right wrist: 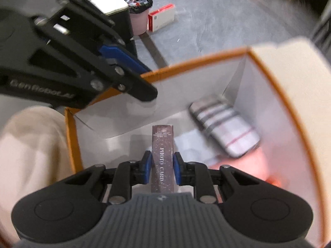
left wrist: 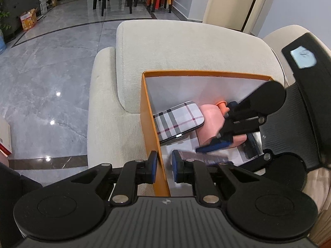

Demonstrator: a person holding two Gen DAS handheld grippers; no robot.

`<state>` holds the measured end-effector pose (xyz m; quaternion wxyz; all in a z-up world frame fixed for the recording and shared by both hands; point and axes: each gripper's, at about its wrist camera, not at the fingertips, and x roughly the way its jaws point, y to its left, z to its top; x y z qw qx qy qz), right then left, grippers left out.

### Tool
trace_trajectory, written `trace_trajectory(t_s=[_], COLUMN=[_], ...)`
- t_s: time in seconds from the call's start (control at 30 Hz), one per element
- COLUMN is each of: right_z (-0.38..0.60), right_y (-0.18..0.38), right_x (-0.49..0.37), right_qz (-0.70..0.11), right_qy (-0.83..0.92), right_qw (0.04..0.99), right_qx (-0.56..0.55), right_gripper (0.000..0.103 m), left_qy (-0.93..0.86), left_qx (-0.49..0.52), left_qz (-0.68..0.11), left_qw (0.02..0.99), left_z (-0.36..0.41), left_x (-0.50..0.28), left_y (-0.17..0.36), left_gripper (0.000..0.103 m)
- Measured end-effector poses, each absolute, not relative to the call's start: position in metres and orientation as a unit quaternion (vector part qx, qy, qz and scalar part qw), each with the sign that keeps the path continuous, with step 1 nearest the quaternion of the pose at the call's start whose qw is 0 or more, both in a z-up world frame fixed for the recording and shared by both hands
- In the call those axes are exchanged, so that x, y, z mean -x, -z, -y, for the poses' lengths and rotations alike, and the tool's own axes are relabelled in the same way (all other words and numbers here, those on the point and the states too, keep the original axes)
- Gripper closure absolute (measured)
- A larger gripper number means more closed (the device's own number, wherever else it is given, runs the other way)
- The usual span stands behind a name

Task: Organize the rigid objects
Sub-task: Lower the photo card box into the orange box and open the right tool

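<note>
Both grippers at the orange box (left wrist: 150,128), one on its wall, one inside it.

The left gripper (left wrist: 164,168) is clenched on the box's wall; the right gripper (right wrist: 161,168) grasps one dark "PHOTO CARD" pack (right wrist: 162,155) low inside the box, its near end hidden under the gripper body. One plaid case (left wrist: 179,122) leans in the corner. One pink thing (left wrist: 211,119) is half hidden and hard to name. The right view is blurred. The box sits on a cream sofa (left wrist: 186,45).
</note>
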<state>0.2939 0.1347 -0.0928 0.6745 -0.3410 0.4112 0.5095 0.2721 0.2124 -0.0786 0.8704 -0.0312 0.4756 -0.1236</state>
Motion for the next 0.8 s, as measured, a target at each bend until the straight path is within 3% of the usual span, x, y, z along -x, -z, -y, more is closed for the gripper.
trace_trajectory(t_s=[0.1,0.2,0.4,0.47,0.53,0.6,0.8], right_z=[-0.142,-0.145,-0.135,-0.131,-0.123,-0.115,-0.086], right_y=[0.095,0.103,0.105,0.110,0.115,0.120,0.147], right_x=[-0.284,-0.279,-0.293,-0.298,-0.305,-0.314,-0.337], right_qz=[-0.370,-0.378,-0.458,-0.483,-0.513,-0.555,-0.678], right_qy=[-0.512,-0.511,-0.511,-0.491,-0.462,-0.433,-0.373], right_qw=[0.673,0.663,0.659,0.665,0.673,0.673,0.628], right_qx=[0.384,0.395,0.307,0.289,0.267,0.226,0.079], right_gripper=[0.082,0.081,0.082,0.080,0.063,0.058,0.054], left_qy=[0.117,0.114,0.117,0.118,0.117,0.115,0.103], left_qx=[0.033,0.037,0.038,0.038,0.040,0.041,0.059], left_qz=[-0.477,-0.476,-0.473,-0.471,-0.469,-0.468,-0.485], left_qw=[0.871,0.871,0.873,0.873,0.874,0.875,0.867], left_z=[-0.214,-0.217,-0.218,-0.216,-0.217,-0.218,-0.220], left_x=[-0.272,-0.270,-0.267,-0.266,-0.264,-0.263,-0.268], left_y=[0.079,0.077,0.076,0.076,0.075,0.075,0.083], left_gripper=[0.086,0.086,0.086,0.086,0.086,0.086,0.086])
